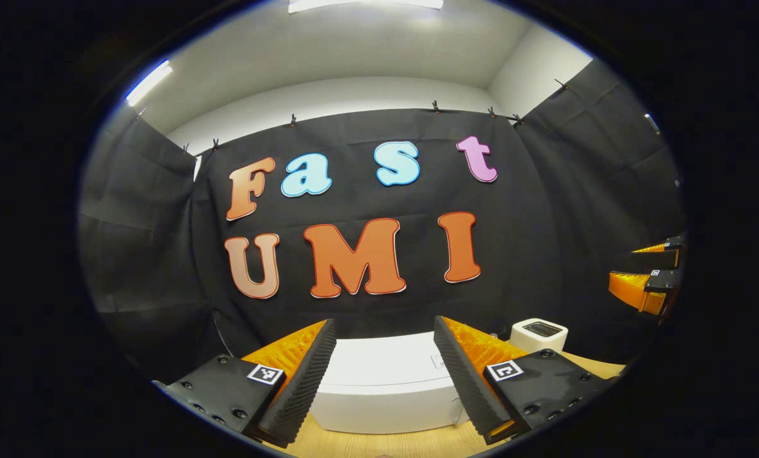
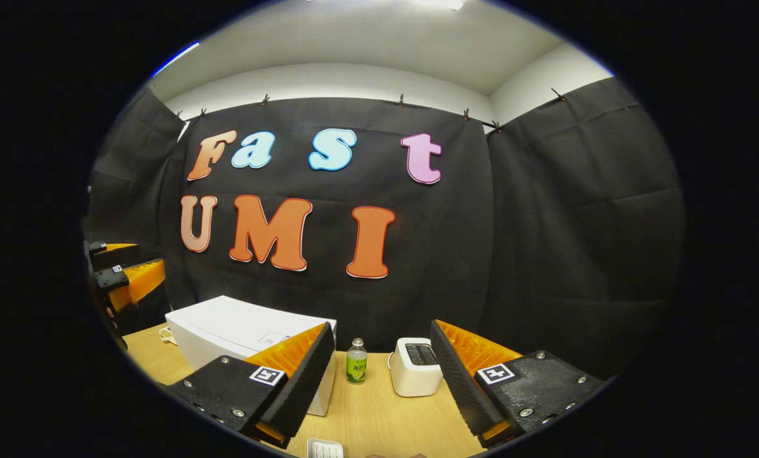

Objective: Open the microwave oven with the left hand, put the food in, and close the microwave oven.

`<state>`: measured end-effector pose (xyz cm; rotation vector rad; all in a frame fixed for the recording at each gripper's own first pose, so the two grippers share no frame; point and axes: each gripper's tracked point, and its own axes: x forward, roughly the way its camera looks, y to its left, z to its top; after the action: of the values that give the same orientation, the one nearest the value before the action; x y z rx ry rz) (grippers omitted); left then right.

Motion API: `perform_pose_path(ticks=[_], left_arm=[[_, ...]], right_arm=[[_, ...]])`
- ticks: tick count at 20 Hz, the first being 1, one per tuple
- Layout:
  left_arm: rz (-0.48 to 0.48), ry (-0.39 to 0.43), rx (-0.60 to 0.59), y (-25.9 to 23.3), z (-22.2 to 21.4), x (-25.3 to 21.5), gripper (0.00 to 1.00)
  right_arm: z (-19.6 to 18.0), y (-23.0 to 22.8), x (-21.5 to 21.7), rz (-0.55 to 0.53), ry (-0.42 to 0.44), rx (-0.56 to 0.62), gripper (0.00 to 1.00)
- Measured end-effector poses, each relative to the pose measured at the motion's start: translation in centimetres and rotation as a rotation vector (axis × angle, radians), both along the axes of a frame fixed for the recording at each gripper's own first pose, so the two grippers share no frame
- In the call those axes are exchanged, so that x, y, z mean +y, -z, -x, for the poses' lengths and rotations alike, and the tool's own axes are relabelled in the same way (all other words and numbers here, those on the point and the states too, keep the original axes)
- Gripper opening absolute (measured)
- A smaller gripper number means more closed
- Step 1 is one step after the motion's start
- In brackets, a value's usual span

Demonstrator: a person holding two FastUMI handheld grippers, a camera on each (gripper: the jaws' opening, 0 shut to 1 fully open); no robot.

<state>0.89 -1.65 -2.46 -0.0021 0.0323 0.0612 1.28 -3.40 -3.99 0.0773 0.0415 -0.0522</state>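
One microwave oven [image 2: 239, 334], white, on the tabletop [image 2: 379, 413]. One toaster [image 2: 416, 367]. One small bottle [image 2: 356, 361] between them. One white ridged item [image 2: 324, 448] at the near edge, kind unclear. Two grippers: left gripper [image 1: 385, 375], right gripper [image 2: 382, 381], two fingers each.

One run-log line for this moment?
left gripper: open, empty, facing microwave | right gripper: open, empty | microwave door: not seen | bottle and toaster on table

Left tool [image 1: 385, 375] spread wide, white microwave [image 1: 385, 394] beyond, toaster [image 1: 538, 334] right
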Motion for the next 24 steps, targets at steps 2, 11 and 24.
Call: perform_pose_path(ticks=[2, 11, 24], left_arm=[[0.007, 0.015, 0.012, 0.9, -0.2, -0.9, 1.0], [0.033, 0.083, 0.092, 6.3, -1.1, -5.7, 1.0], [0.028, 0.166, 0.328, 20.2, -3.4, -13.3, 1.0]], right_arm=[[0.2, 0.8, -0.7, -0.004, 0.014, 0.013, 0.94], [2.4, 2.9, -1.6, -0.002, 0.044, 0.021, 0.94], [7.1, 7.6, -4.6, 0.043, 0.116, 0.128, 0.94]])
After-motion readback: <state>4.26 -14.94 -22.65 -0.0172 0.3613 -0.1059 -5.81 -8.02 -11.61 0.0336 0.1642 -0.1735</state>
